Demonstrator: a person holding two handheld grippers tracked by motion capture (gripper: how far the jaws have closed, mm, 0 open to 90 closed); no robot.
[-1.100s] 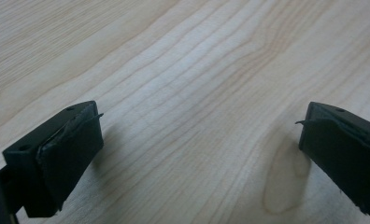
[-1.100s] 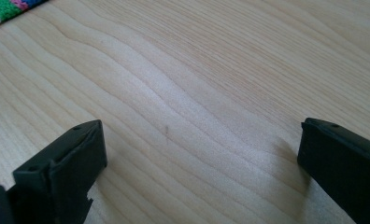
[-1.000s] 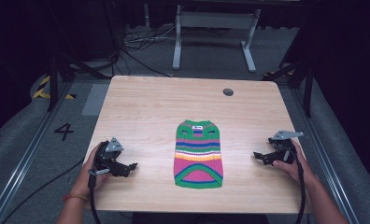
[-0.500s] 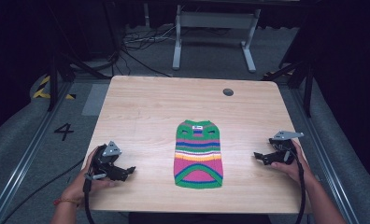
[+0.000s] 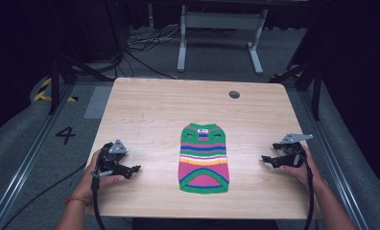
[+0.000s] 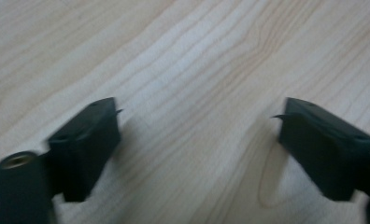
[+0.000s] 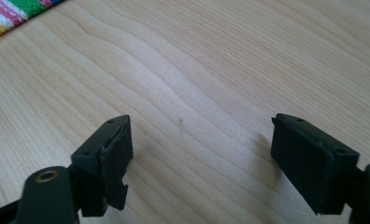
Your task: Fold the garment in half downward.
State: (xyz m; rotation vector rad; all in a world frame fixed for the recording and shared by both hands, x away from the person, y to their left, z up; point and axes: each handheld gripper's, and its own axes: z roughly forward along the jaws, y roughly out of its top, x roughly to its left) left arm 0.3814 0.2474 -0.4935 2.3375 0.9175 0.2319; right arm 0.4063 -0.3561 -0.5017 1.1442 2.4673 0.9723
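A small knitted sweater [image 5: 203, 157] with green, pink, yellow and blue stripes lies flat in the middle of the wooden table [image 5: 154, 110], neck toward the far side. My left gripper [image 5: 135, 169] rests low at the table's near left, jaws wide apart over bare wood, well left of the sweater. In the left gripper view the left gripper [image 6: 197, 121] is open with nothing between its jaws. My right gripper [image 5: 266, 159] sits at the near right, open and pointing toward the sweater. The right gripper view has the right gripper [image 7: 199, 135] open, with the sweater's striped edge [image 7: 15, 14] at upper left.
A round cable hole [image 5: 234, 94] sits in the table's far right area. Beyond the far edge stand a white metal frame [image 5: 217, 28] and loose cables [image 5: 140, 48] on the grey floor. A "4" marking [image 5: 65, 135] lies on the floor left of the table.
The left gripper has shifted slightly toward the near edge and down onto the table. The right gripper and the sweater have hardly moved.
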